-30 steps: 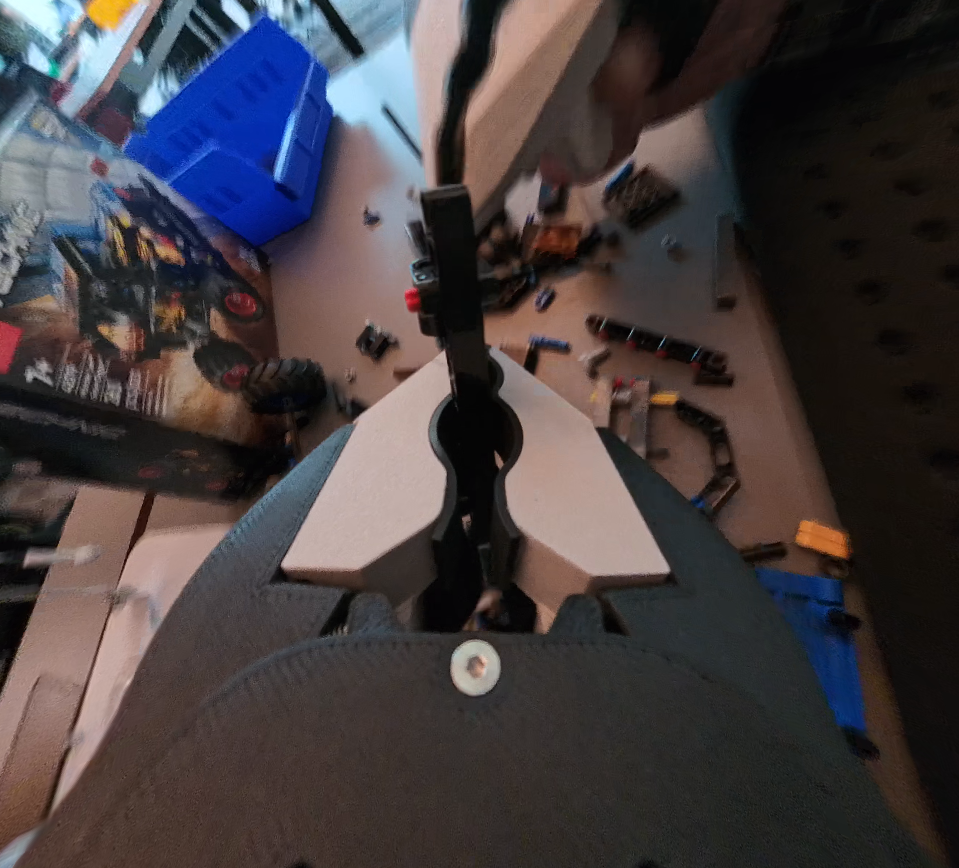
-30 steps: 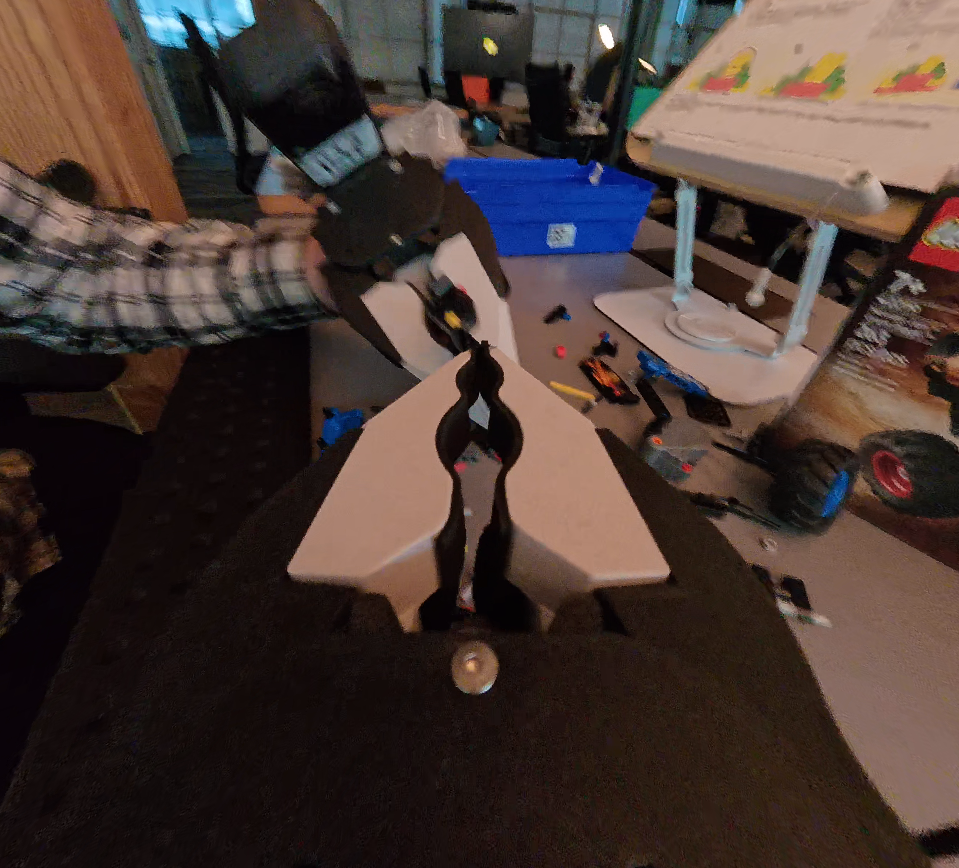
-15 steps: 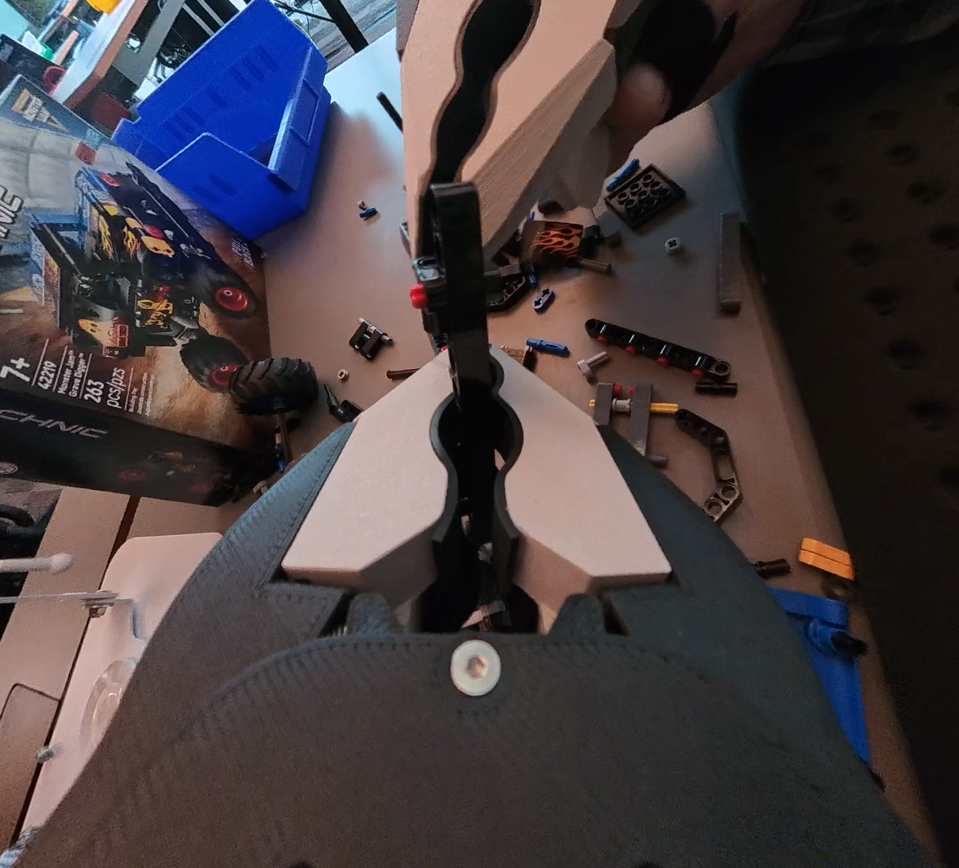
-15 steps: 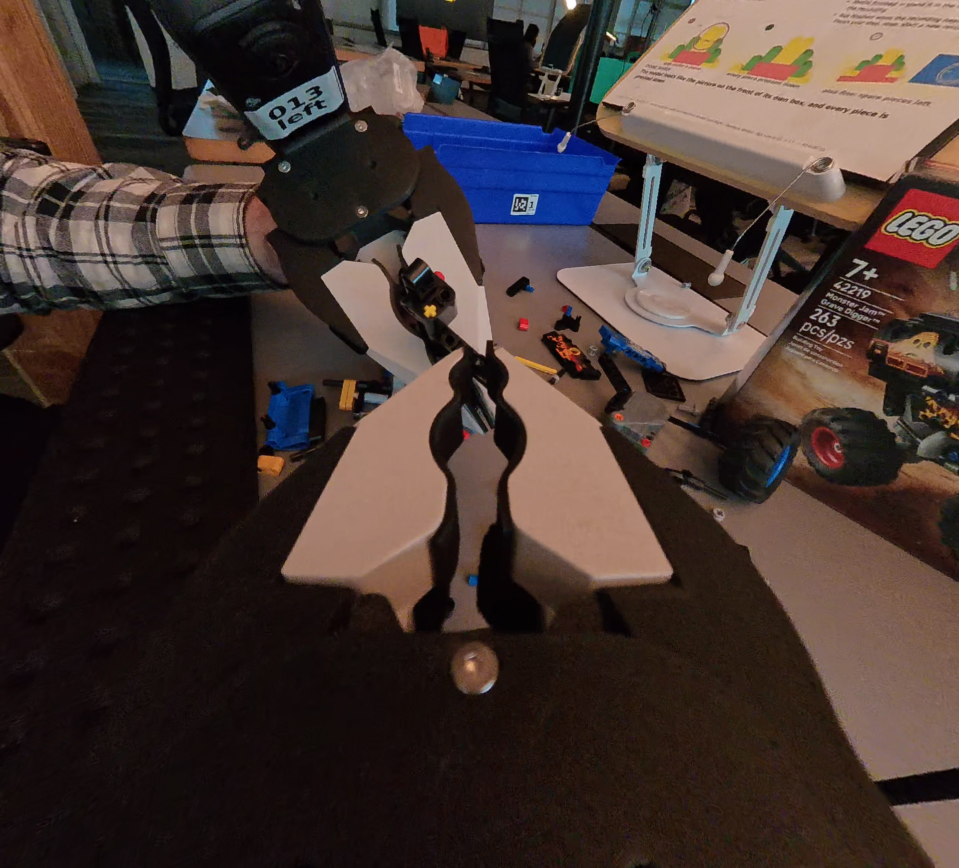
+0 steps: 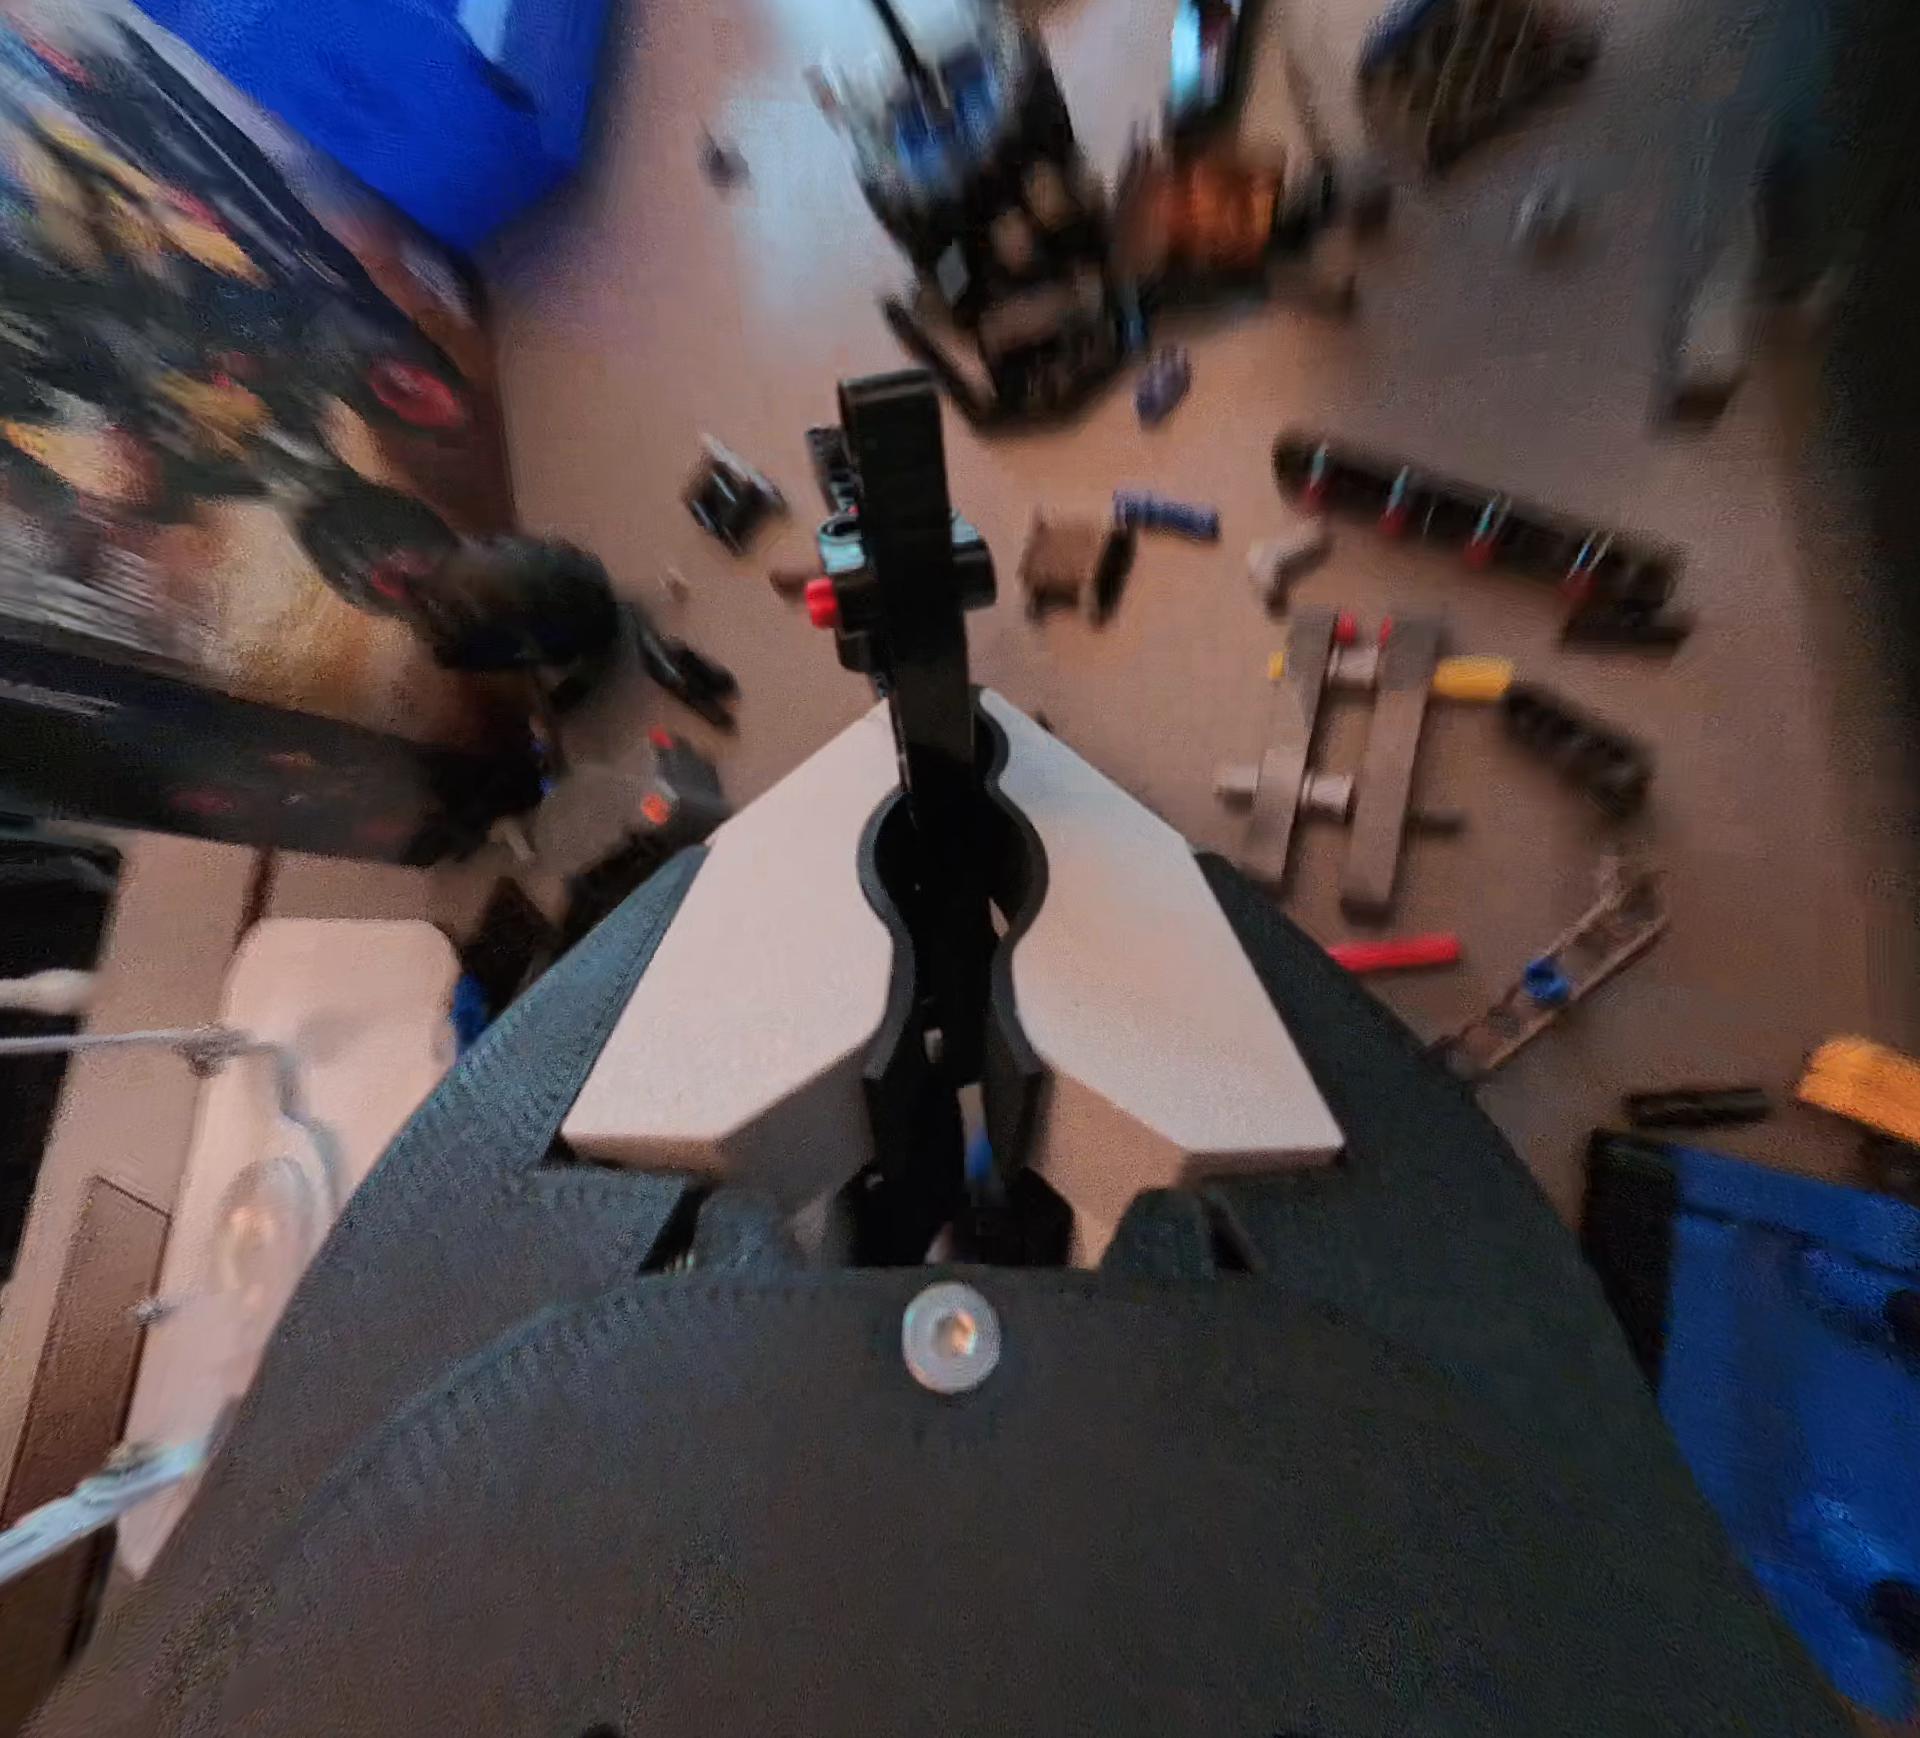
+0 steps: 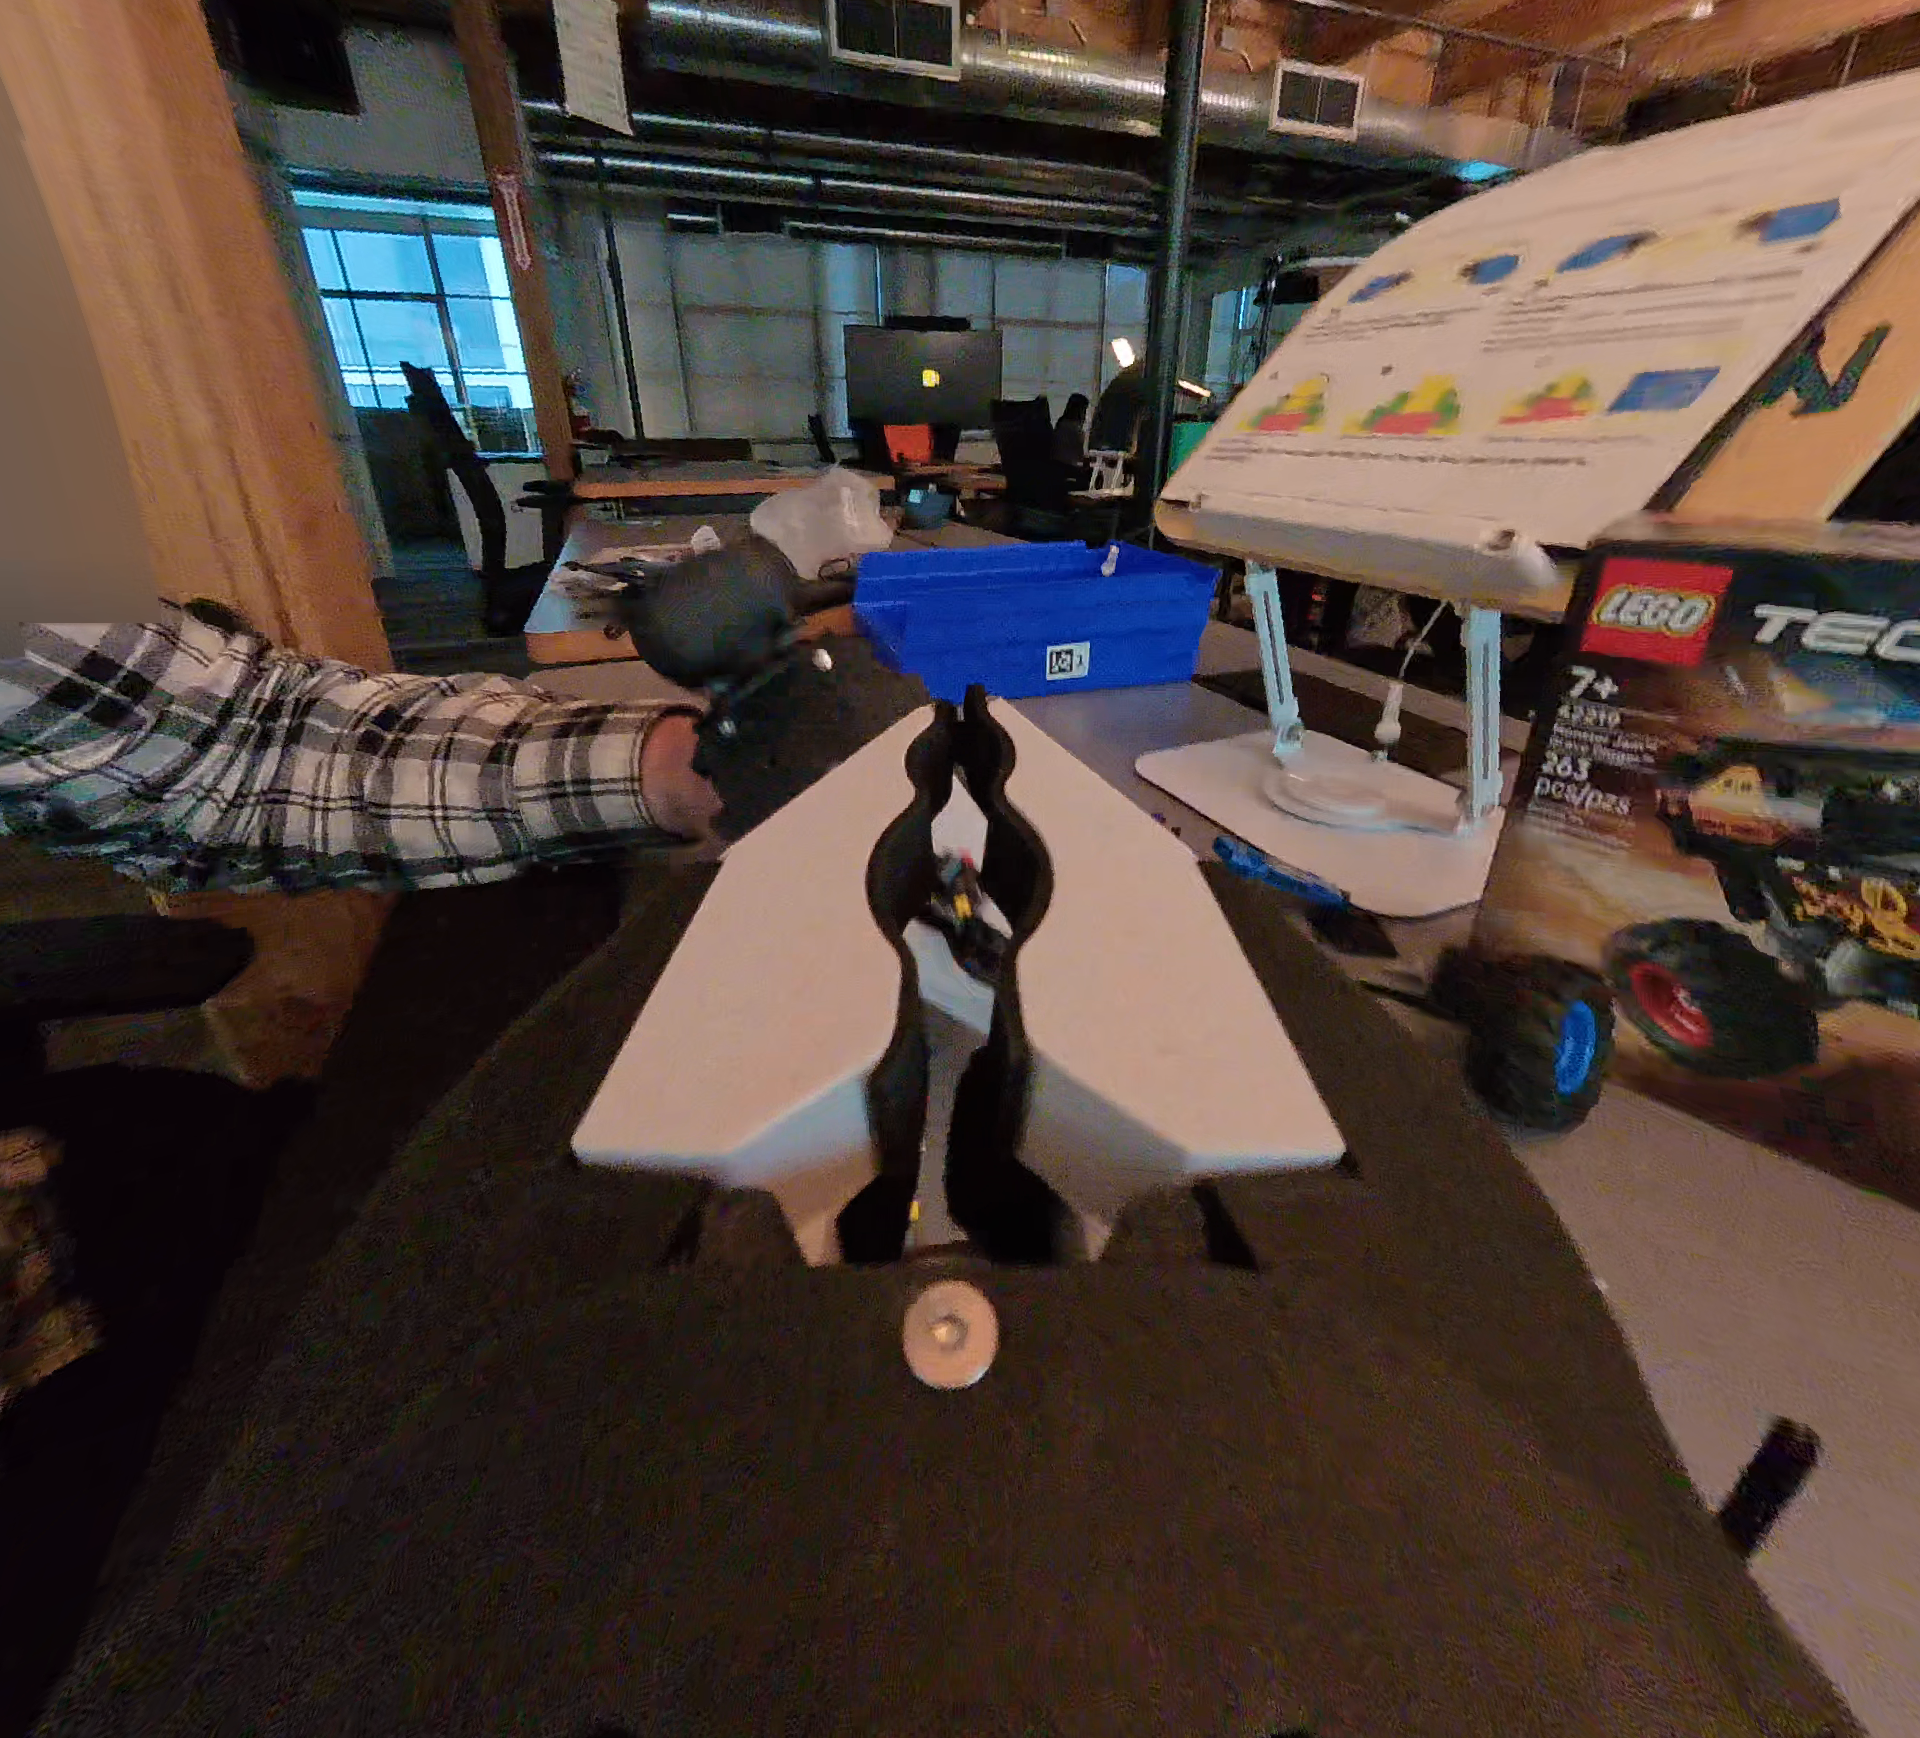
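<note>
The left gripper [image 5: 940,722] is clamped on a black toy-brick assembly [image 5: 899,535], a long dark beam with a red pin at its side, which stands up out of the pinched tips above the table [image 5: 644,358]. Under it the table is strewn with loose brick pieces, blurred by motion: at the left a printed toy box [image 5: 208,400] with a black tyre [image 5: 520,592] against it, a blue bin [image 5: 343,15] beyond, and to the right a long black beam with pins [image 5: 1475,525], a grey frame [image 5: 1340,774] and a red rod [image 5: 1392,953]. The right gripper [image 6: 961,727] is raised over the table edge with its fingertips pressed together and nothing between them. Left of it a plaid sleeve [image 6: 332,774] reaches in, the hand on the other gripper's handle. Past the tips sits the blue bin [image 6: 1029,613], bearing a small white sticker; further right stands a white stand [image 6: 1340,784] carrying a printed sheet of coloured diagrams [image 6: 1538,369], then the toy box [image 6: 1725,815], which carries a brand mark and printing, with a blue-hubbed tyre [image 6: 1538,1044] leaning at its foot.
</note>
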